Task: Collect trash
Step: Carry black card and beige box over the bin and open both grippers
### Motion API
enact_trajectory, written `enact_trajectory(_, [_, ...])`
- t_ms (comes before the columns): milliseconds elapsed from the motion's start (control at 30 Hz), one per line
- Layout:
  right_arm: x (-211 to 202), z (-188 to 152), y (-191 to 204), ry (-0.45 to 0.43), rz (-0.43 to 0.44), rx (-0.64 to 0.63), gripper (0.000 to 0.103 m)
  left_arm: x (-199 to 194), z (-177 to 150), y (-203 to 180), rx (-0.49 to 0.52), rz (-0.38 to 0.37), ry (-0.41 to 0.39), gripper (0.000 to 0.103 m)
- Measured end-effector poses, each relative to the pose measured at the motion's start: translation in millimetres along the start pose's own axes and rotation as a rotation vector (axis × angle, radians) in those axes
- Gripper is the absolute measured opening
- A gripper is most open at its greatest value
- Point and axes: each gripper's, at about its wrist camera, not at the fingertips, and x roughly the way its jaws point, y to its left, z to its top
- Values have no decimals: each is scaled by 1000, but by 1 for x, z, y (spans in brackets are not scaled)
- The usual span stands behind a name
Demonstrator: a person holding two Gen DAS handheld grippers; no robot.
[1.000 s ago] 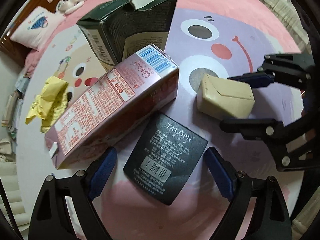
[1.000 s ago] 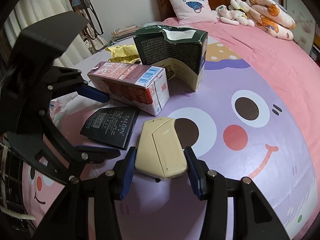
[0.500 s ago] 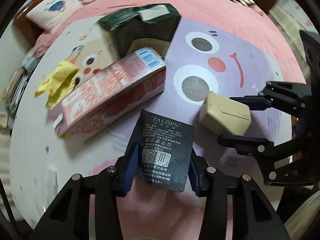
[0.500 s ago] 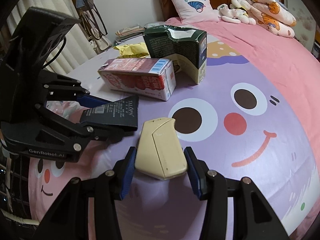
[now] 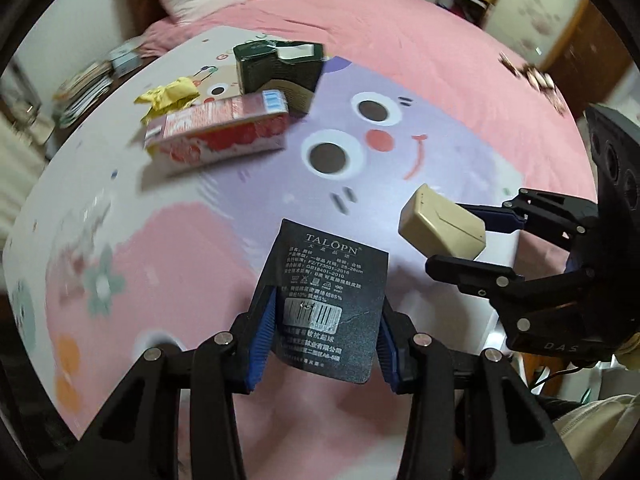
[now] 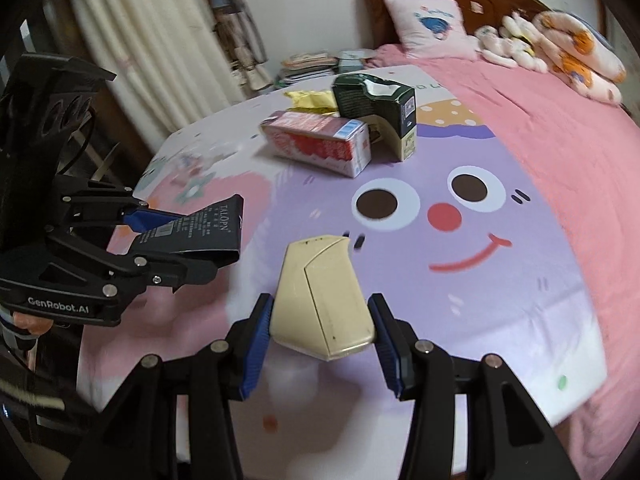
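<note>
Left wrist view: left gripper (image 5: 324,340) is clamping the card (image 5: 326,292) edge-on; it could buckle free. At 3 o'clock, right gripper (image 6: 322,334) is squeezing the box (image 6: 322,300).

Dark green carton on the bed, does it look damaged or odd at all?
Yes. The dark green carton standing behind the lying pink carton has its top torn open, with ragged edges showing the pale inside.

Black TALOPN card (image 5: 326,300) and beige box (image 6: 322,300) held aloft.
</note>
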Motion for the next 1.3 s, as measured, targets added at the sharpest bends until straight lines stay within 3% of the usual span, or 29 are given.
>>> enact_trajectory(300, [-69, -68, -19, 47, 112, -172, 48, -25, -70, -114, -201, 30, -70, 44])
enact_trajectory(533, [-85, -136, -45, 157, 152, -201, 48, -1, -120, -179, -324, 14, -21, 44])
enact_trajectory(833, [-20, -216, -72, 317, 145, -90, 48, 79, -177, -200, -449, 33, 88, 44])
enact_trajectory(1067, [59, -263, -84, 361, 100, -49, 48, 163, -203, -192, -498, 27, 120, 47])
enact_trajectory(1233, [99, -281, -86, 356, 80, -54, 49, 204, -219, -185, -503, 52, 125, 59])
enact_trajectory(1300, [113, -288, -86, 359, 63, -63, 49, 217, -226, -181, -506, 68, 137, 73])
